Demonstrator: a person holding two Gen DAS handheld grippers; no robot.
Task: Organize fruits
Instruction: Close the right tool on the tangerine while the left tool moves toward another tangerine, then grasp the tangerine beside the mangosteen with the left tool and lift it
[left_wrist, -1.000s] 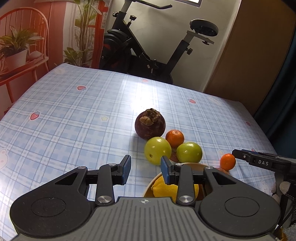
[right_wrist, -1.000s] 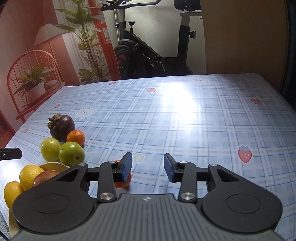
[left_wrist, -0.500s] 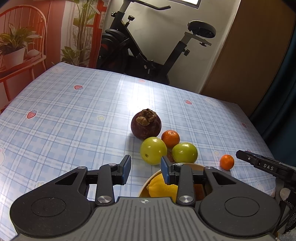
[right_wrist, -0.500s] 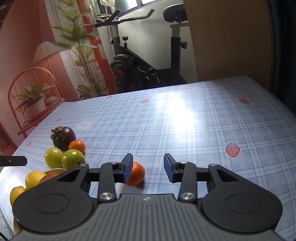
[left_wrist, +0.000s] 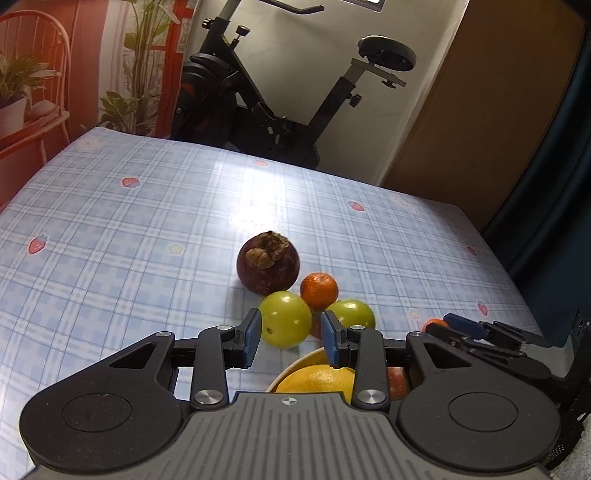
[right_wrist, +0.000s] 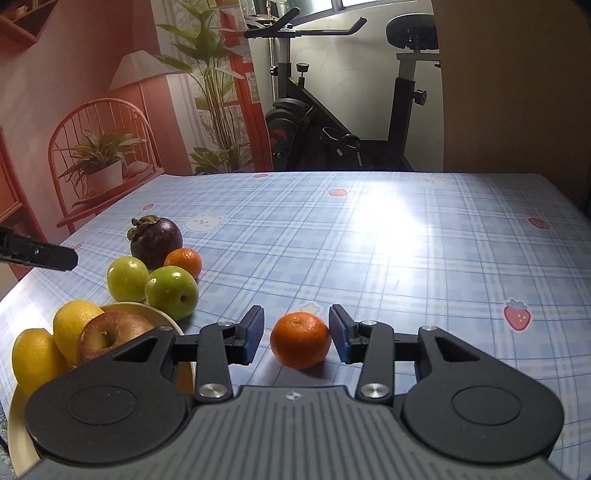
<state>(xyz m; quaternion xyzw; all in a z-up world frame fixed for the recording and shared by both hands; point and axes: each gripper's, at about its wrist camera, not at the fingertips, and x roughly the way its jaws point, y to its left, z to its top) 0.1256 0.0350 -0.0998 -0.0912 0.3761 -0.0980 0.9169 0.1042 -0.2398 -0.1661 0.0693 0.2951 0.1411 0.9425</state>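
Straddling a small mandarin (right_wrist: 300, 345) at lower centre of the right wrist view, the right gripper (right_wrist: 296, 334) has its fingers apart and opening, with a visible gap between each blue pad and the fruit, which rests on the counter (right_wrist: 406, 258). To the left of that frame a cream plate (right_wrist: 22, 424) holds two lemons (right_wrist: 35, 356) and a red apple (right_wrist: 110, 334). Beyond the plate lie two green fruits (right_wrist: 171, 291), a second mandarin (right_wrist: 183, 261) and a dark mangosteen (right_wrist: 156, 238), grouped close together. In the left wrist view, the left gripper (left_wrist: 290, 338) hangs above the plate's near rim (left_wrist: 295, 369) with its fingers apart and nothing between them; the nearer green fruit (left_wrist: 285, 324) appears in the gap but lies farther off on the counter. The right gripper's fingers (left_wrist: 463, 326) show at the right edge of that frame, with part of the orange fruit (left_wrist: 434, 323) visible beside them. An exercise bike (right_wrist: 332, 122) stands behind the counter.
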